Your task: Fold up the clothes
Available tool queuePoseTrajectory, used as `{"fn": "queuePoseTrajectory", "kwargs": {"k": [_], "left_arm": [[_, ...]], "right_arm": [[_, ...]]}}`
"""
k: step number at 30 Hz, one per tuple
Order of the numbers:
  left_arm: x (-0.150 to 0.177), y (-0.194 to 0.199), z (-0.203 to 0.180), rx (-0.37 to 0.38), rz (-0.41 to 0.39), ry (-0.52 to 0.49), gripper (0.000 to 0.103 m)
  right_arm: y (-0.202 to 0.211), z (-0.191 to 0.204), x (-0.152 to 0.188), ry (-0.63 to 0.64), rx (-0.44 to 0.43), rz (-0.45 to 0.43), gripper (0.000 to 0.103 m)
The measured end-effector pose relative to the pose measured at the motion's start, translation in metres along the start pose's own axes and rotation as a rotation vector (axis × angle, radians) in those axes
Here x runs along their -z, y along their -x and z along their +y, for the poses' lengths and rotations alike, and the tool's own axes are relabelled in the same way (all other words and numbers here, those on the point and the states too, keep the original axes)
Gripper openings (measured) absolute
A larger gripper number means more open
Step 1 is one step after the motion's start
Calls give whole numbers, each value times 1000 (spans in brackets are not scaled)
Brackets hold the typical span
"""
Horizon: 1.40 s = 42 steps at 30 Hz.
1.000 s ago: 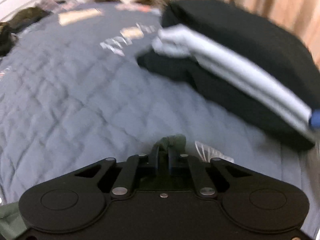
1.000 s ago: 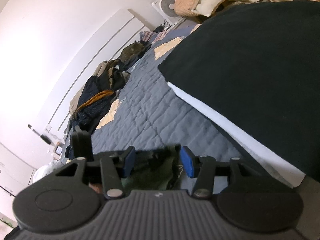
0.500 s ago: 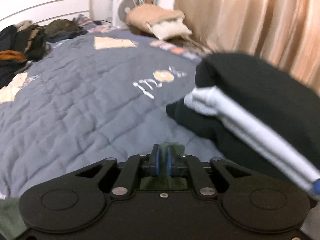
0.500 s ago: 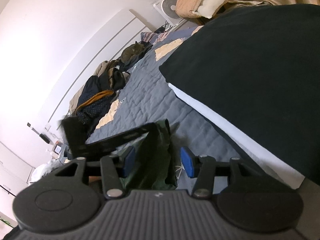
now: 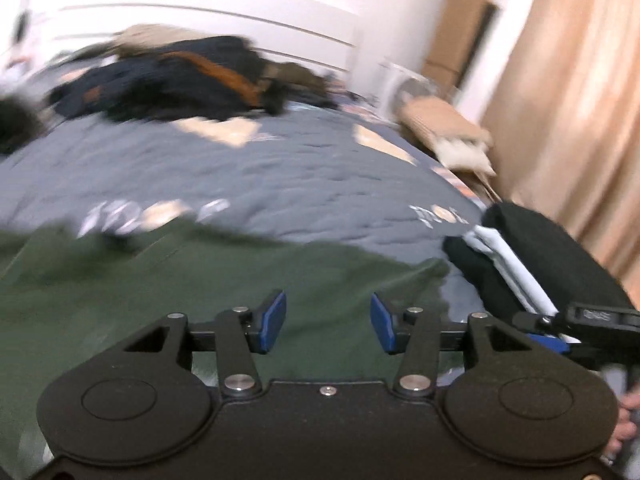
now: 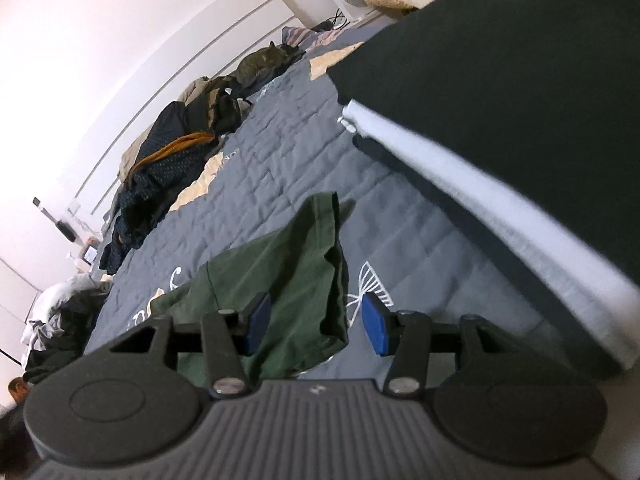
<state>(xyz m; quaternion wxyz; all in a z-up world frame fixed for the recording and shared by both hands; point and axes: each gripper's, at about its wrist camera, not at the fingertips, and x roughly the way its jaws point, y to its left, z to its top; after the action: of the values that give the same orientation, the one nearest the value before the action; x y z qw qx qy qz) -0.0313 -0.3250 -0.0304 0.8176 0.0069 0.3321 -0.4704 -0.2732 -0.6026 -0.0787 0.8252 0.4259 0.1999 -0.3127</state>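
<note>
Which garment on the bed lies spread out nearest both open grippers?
The dark green garment, lying loose on the grey quilt; the black and white folded stack sits to the right, the dark heap far back.

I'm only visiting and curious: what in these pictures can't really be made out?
- Green garment, left wrist view: motion blur smears it, and the gripper body hides its near part.
- Pile of dark clothes, left wrist view: blurred.
- Folded stack, right wrist view: cut off by the frame edge.
</note>
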Motion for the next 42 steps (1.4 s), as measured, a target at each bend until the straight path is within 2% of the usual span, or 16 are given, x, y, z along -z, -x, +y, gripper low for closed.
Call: {"fn": "queuePoseTrajectory", "kwargs": {"k": [4,6,9,12,14,18,22,29,31,32,33,36,40,42], "left_arm": [[23,45,24,-82,3,42,52],[33,60,32,-81,2,48,52],[44,71,43,-43,-60,99,52],[42,61,39,-1,-16,101,52],[39,58,32,66,-3,82,52],[45,61,15,126,0,38,52],[52,60,5,138,12,15,52],[56,60,10,135,14,36,53],[56,59,14,126,16,44,53],[55,59,15,123,16,47,53],[55,59,16,120,16,49,53],[54,59,19,112,16,54,53],[53,59,22,107,13,60,53],[52,59,23,107,15,63,53]], "right_arm": [[-11,-1,6,-17,19,17,49],[-16,3,9,7,51,15,49],[-19,7,14,57,88,15,49],[-20,10,17,73,112,-10,49],[-23,13,19,94,117,-21,49],[-33,21,26,146,141,-22,49],[-41,26,32,171,152,-25,49],[-62,29,42,186,176,-20,49],[-66,30,44,208,184,-24,43],[-67,29,44,207,186,-27,34],[-67,27,43,187,191,-26,25],[-63,14,35,59,185,-9,14],[-41,13,21,-16,167,-29,11],[-38,18,20,36,190,-10,11]]}}
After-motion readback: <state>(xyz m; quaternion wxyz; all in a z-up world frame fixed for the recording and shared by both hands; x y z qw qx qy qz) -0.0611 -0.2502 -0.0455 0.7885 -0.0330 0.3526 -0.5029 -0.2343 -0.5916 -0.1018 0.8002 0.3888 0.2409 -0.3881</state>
